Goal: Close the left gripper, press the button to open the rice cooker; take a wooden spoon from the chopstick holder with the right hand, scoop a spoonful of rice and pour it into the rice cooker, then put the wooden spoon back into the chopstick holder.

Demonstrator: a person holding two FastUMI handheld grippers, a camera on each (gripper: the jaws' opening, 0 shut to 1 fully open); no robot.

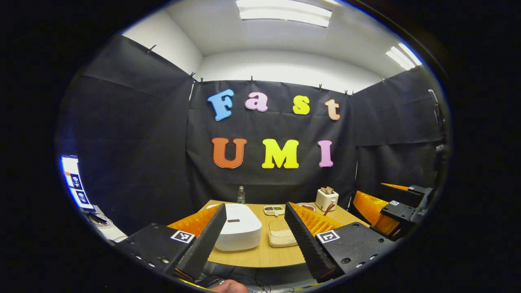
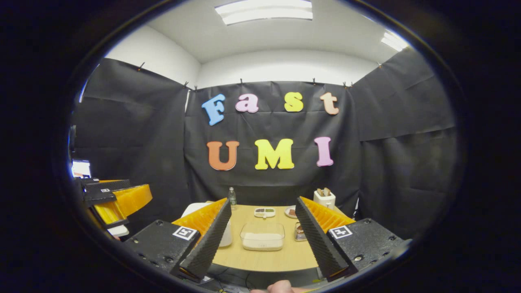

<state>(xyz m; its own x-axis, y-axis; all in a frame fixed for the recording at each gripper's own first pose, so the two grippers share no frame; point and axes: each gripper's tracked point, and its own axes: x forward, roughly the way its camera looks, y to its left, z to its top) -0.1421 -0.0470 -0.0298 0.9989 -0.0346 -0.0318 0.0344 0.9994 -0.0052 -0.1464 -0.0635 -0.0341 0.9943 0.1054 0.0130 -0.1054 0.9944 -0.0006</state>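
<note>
Both grippers, left gripper (image 1: 254,234) and right gripper (image 2: 262,232), hover released before the table (image 1: 260,256); rice cooker (image 1: 238,230) lid down, so every step remains.

The white cooker (image 1: 238,228) sits shut on the left of the wooden surface (image 1: 260,254), its low rounded lid bearing a small dark panel. Just beside it on the right lies the clear, shallow rice box (image 2: 262,236), a pale layer of rice covering its bottom. Farther back on the right stands the white holder (image 1: 326,199), upright, with pale wooden pieces poking out of its top. A brown spoon-like handle (image 1: 328,209) leans against its front.
</note>
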